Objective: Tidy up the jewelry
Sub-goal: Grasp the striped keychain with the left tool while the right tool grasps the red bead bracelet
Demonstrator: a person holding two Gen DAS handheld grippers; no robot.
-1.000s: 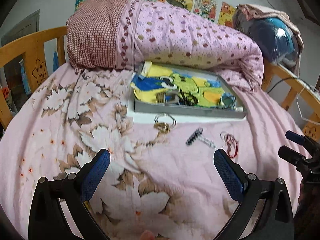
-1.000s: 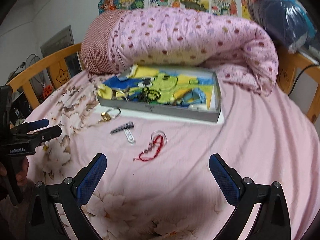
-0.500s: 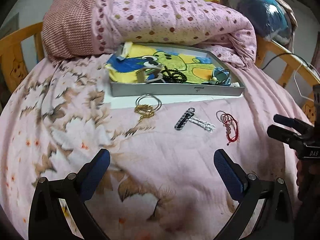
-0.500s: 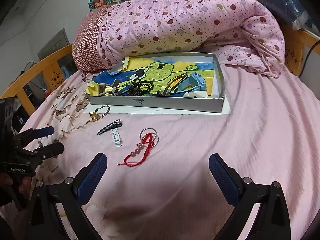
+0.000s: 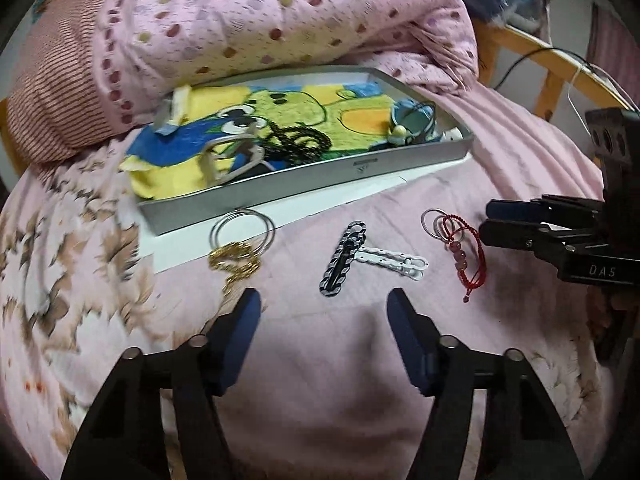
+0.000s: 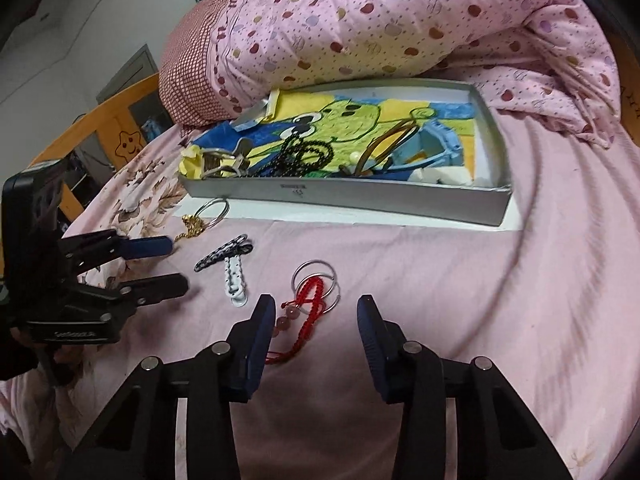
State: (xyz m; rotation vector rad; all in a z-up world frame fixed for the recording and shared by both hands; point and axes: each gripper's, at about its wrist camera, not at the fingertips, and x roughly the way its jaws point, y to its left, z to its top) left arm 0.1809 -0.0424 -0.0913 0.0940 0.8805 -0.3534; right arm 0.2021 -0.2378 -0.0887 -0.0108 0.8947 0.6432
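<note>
A grey tray with a cartoon lining holds black beads and other pieces. In front of it on the pink sheet lie silver bangles with a gold chain, a black-and-white hair clip, a white clip, and a red bead bracelet with silver rings. My left gripper is open just before the hair clips. My right gripper is open, low over the red bracelet.
A rolled pink spotted quilt lies right behind the tray. Wooden bed rails run along both sides. A white sheet of paper sticks out under the tray.
Both grippers have moved forward and down toward the jewelry, and their jaws have narrowed. The right one has come over the red bracelet, the left up to the hair clips.
</note>
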